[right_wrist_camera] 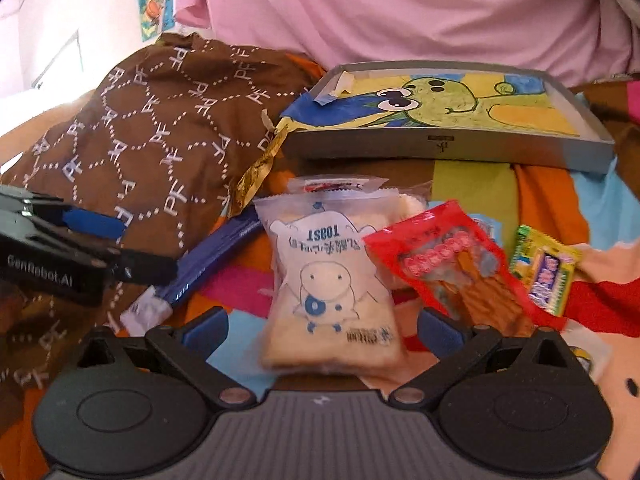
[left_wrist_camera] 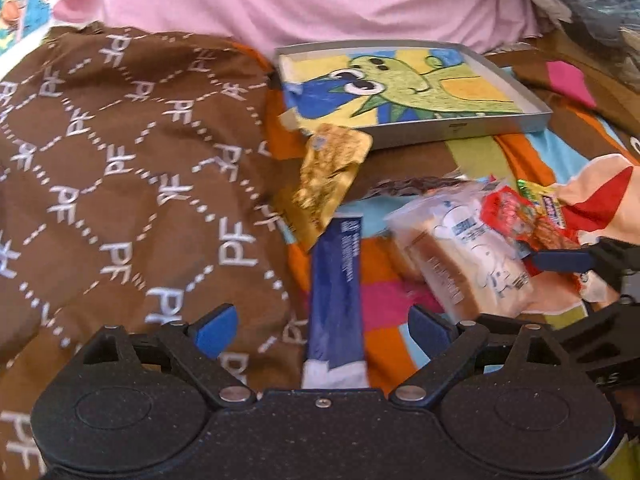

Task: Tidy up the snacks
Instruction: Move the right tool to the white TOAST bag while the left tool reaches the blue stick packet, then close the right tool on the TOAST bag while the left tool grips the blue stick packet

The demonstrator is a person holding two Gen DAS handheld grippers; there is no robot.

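Note:
My left gripper (left_wrist_camera: 324, 326) is open, and a long blue stick packet (left_wrist_camera: 338, 276) lies lengthwise between its blue pads without being held. A crumpled gold packet (left_wrist_camera: 328, 180) lies just beyond it. My right gripper (right_wrist_camera: 323, 330) is also open, with a clear toast bag (right_wrist_camera: 332, 280) lying between its pads. A red snack packet (right_wrist_camera: 448, 264) and a green-yellow candy packet (right_wrist_camera: 544, 272) lie to the right of the toast. Farther back sits a shallow grey box tray (right_wrist_camera: 440, 148) lined with a dinosaur drawing.
A brown cloth with white PF lettering (left_wrist_camera: 120, 160) is bunched on the left. Everything rests on a colourful patterned sheet (left_wrist_camera: 404, 344). Pink fabric (right_wrist_camera: 400, 12) rises behind the tray. Another clear packet (right_wrist_camera: 336, 186) lies behind the toast.

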